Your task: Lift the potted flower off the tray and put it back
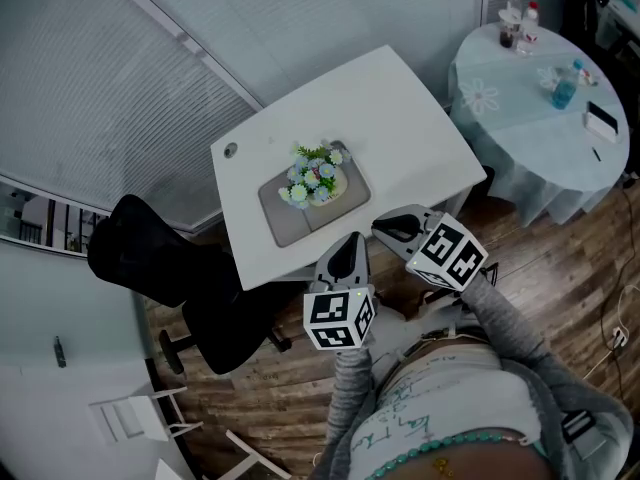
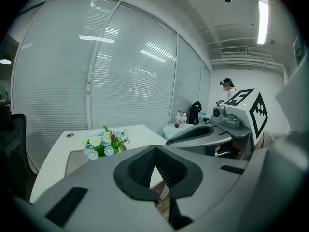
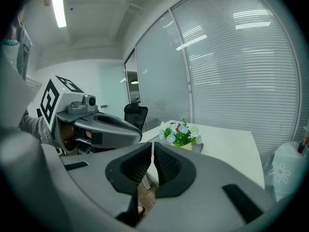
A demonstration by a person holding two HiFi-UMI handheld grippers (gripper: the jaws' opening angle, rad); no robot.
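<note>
A potted flower (image 1: 316,176) with pale blue and yellow blooms stands on a grey tray (image 1: 290,218) in the middle of a white desk (image 1: 400,118). Both grippers hover short of the desk's near edge, apart from the pot. My left gripper (image 1: 352,240) is shut with nothing in it. My right gripper (image 1: 381,227), just to its right, is also shut and empty. The left gripper view looks over my shut left gripper (image 2: 155,150) to the flower (image 2: 105,143) beyond, left of centre. In the right gripper view the flower (image 3: 181,133) sits past my shut right gripper (image 3: 152,146).
A black office chair (image 1: 170,278) stands at the desk's left corner. A round table (image 1: 540,98) with a pale cloth, bottles and small items is at the back right. Slatted blinds line the wall behind the desk. The floor is wood.
</note>
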